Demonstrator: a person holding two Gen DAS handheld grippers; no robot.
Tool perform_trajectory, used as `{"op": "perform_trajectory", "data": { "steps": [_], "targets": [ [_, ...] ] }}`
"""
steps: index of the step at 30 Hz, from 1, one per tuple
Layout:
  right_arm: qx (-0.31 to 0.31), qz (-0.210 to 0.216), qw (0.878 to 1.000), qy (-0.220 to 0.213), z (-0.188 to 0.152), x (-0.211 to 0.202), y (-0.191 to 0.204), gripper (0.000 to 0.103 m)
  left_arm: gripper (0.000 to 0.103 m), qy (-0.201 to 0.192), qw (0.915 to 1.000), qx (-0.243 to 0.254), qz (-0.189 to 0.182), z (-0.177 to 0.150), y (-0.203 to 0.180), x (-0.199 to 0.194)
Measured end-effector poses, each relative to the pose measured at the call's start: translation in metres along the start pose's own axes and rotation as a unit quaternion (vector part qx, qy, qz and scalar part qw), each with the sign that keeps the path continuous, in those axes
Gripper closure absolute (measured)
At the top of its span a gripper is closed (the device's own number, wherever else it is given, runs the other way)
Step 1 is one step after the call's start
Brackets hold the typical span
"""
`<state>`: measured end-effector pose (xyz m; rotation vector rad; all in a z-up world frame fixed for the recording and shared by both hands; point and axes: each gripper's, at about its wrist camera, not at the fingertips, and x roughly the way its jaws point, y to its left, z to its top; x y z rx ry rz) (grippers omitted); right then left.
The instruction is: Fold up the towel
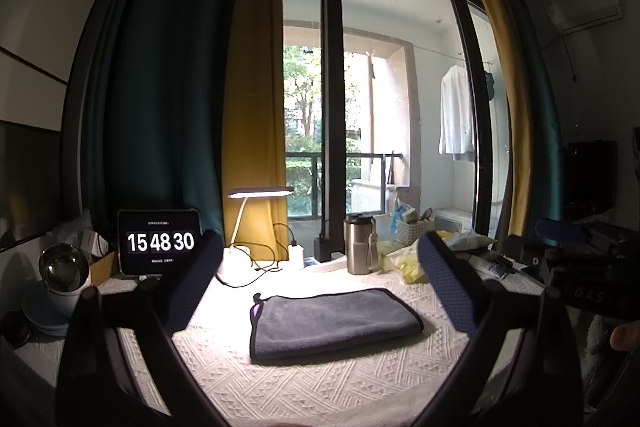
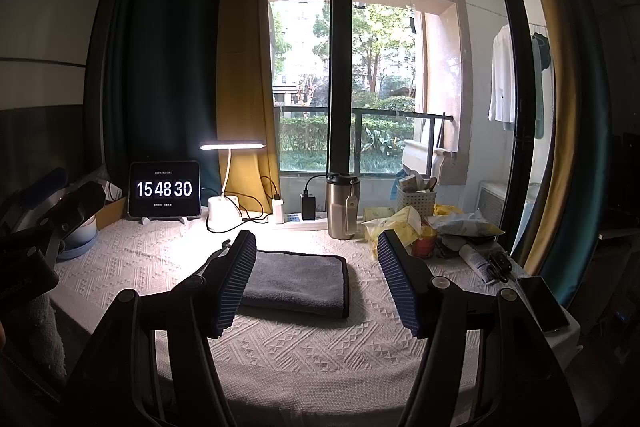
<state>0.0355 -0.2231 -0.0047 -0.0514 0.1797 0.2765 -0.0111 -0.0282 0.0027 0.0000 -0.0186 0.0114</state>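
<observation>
Left wrist view showed the grey towel [image 1: 334, 323] already folded on the surface [image 1: 320, 383], both grippers' fingers [image 1: 196, 279] wide and empty, suggesting only withdrawal remained.

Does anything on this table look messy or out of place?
The grey towel lies folded and flat in the middle of the white tablecloth, and nothing is spilled. Only the far right corner looks messy: yellow packets, a tube and a phone lie heaped there. Both tools, left and right, are open and empty.
</observation>
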Motion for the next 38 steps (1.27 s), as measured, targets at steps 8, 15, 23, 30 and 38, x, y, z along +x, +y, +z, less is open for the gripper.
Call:
{"op": "perform_trajectory", "data": {
  "steps": [8,15,23,30,38],
  "targets": [
    [0.0,0.001,1.0,0.002,0.0004,0.0018,0.0,0.037,0.004,0.002,1.0,0.0,-0.001,0.0,-0.0008,-0.0005],
    [0.0,0.001,1.0,0.002,0.0005,0.0019,0.0002,0.037,0.004,0.001,1.0,-0.001,-0.001,-0.0001,-0.0007,-0.0003],
    [0.0,0.002,1.0,0.004,-0.0007,0.0029,0.0025,0.037,0.004,0.002,1.0,-0.001,-0.002,0.0,-0.0006,-0.0005],
    [-0.001,0.005,1.0,0.006,-0.0012,0.0041,0.0026,0.037,0.004,0.003,1.0,-0.001,0.0,-0.0011,0.0001,-0.0003],
    [-0.002,0.009,1.0,0.011,-0.0011,0.0072,0.0021,0.037,0.004,0.003,1.0,-0.005,0.001,-0.0056,0.0005,-0.0033]
  ]
}}
